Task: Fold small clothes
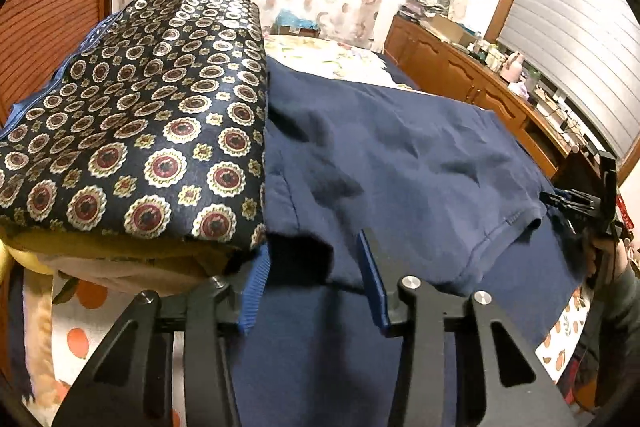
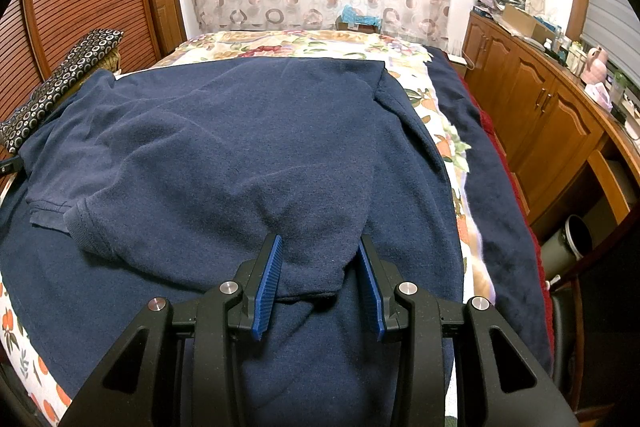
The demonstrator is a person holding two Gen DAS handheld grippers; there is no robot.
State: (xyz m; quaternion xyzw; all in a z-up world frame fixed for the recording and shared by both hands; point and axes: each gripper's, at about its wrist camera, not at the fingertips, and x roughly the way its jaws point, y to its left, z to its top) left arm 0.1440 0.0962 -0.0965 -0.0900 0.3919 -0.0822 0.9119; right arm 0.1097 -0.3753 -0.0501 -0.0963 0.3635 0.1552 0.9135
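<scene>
Navy knit shirt lies spread on the bed, over a darker navy blanket and a floral bedspread, its short sleeve with a ribbed cuff folded across the front. It looks like soft, limp cotton: light, floppy, with no stiffness, so it probably sags and creases wherever it is lifted and drags rather than slides over the fuzzy blanket. The right gripper sits at the near edge with a raised ridge of the cloth between its half-open jaws; whether the pads actually pinch it I cannot tell. The left gripper stands partly open beside a stack of folded clothes topped with a medallion print, a dark fold of shirt between its fingers, not clearly pressed. Seamed edges, such as the hem or the cuff, seem the best places to grip, since a doubled edge gives the pads something to bite; two corners taken together should keep the fold straight.
</scene>
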